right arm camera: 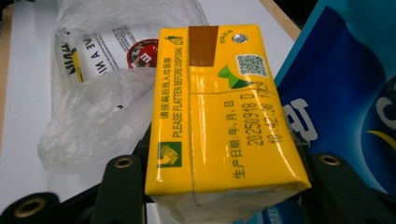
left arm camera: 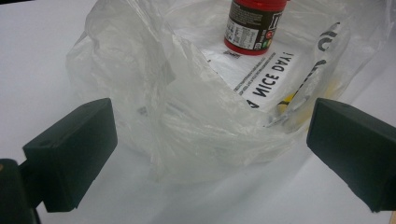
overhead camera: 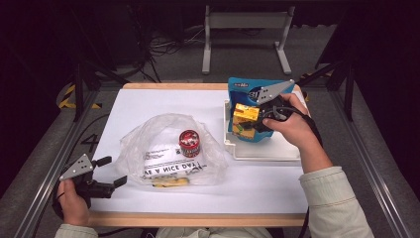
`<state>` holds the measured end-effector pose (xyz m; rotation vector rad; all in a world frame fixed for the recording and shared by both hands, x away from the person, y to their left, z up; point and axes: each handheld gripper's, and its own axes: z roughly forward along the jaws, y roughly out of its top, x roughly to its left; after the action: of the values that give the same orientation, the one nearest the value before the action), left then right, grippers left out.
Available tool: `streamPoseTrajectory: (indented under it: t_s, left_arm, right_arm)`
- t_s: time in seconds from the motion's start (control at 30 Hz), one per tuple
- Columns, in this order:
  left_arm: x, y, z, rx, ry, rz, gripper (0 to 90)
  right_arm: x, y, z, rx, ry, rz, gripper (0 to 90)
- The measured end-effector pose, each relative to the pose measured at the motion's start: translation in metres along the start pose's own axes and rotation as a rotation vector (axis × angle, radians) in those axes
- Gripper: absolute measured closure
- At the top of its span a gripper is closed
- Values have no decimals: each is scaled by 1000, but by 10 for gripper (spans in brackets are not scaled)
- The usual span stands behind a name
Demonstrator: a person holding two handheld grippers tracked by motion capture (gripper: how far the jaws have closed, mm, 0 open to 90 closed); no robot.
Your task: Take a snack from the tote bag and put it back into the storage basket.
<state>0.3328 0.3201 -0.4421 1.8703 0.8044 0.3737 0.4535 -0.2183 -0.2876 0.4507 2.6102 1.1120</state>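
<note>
The right gripper (overhead camera: 250,120) clamps a yellow carton (right arm camera: 219,112) at right of center in the high view, over the tray (overhead camera: 262,151). The left gripper (overhead camera: 111,172), jaws wide and empty, faces the bag (left arm camera: 187,107) (floppy, mouth slumped): the carton may snag its rim.

A red jar (overhead camera: 189,143) with a dark label stands upright ahead of the left gripper (overhead camera: 115,171), past its jaws and a little toward its right. A flat yellow item (overhead camera: 171,182) lies nearer, just beyond that tool's right jaw. A blue pouch (overhead camera: 245,89) stands just behind the right gripper (overhead camera: 242,124), leaning upright in a white tray (overhead camera: 267,151) that lies beneath that tool. Both tools work over a white table (overhead camera: 148,104). Far beyond them, a grey metal stand (overhead camera: 245,22) and loose cables (overhead camera: 168,47) sit on the floor.
</note>
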Motion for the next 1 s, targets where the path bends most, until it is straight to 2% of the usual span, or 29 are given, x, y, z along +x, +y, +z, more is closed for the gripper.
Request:
streamPoseTrajectory:
  t_s: [1.0]
  left_arm:
    - [0,0,0,3,-2,0,23]
  right_arm:
    - [-3,-39,33,75,20,53,513]
